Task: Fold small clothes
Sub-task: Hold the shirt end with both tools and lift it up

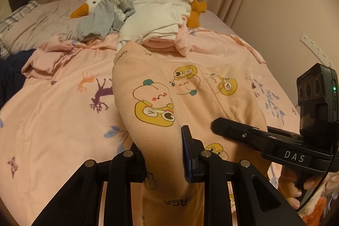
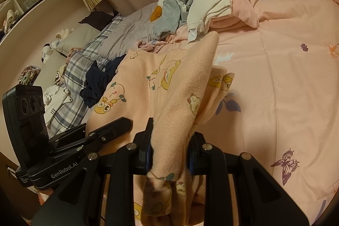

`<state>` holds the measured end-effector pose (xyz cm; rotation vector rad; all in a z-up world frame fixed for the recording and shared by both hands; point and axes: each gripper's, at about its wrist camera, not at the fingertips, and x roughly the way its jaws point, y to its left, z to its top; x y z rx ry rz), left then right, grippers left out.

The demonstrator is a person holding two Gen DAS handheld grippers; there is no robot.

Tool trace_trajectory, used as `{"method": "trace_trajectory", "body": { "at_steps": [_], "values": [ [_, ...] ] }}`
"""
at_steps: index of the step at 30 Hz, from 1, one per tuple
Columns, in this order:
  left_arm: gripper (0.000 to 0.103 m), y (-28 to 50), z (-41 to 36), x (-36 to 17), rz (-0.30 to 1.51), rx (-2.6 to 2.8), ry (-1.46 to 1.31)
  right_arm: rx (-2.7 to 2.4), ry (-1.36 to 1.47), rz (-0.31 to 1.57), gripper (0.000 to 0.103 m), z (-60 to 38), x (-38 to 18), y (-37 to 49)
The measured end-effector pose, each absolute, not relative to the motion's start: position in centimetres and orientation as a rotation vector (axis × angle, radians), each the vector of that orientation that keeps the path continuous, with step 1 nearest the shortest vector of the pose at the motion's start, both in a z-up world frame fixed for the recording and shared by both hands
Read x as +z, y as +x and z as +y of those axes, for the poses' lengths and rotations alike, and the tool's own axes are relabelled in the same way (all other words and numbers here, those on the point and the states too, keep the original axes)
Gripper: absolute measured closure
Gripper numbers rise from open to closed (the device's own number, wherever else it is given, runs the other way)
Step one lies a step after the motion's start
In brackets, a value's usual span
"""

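Tongs (image 1: 164, 154) (image 2: 170, 148) both clamped on peach garment (image 1: 161, 86).

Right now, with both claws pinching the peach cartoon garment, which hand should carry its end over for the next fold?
Probably the right. The right claw pinches a bunched end of the peach garment, with bare pink duvet beside it. The left claw grips the printed waistband and could act as the anchor.

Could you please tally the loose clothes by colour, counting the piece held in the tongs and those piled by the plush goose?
Peach cartoon-print garment, held in both tongs: 1
Grey garment: 1
White garment: 1
Pink garment: 1
Navy garment: 1
Total: 5, though the pile may hide more.
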<state>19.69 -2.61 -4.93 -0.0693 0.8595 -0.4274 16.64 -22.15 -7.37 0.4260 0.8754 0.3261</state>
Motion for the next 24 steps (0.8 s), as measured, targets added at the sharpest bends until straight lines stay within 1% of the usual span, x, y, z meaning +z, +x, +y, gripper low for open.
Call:
{"method": "trace_trajectory", "body": {
  "at_steps": [9, 24],
  "values": [
    [0.079, 20.2, -2.6, -5.6, 0.864, -0.422, -0.071, 0.32, 0.411, 0.887, 0.077, -21.8, -7.9, 17.3],
    [0.079, 21.9, -1.7, -8.7, 0.917, -0.391, -0.079, 0.319, 0.404, 0.96, 0.077, -21.0, -11.2, 19.7]
  ]
}}
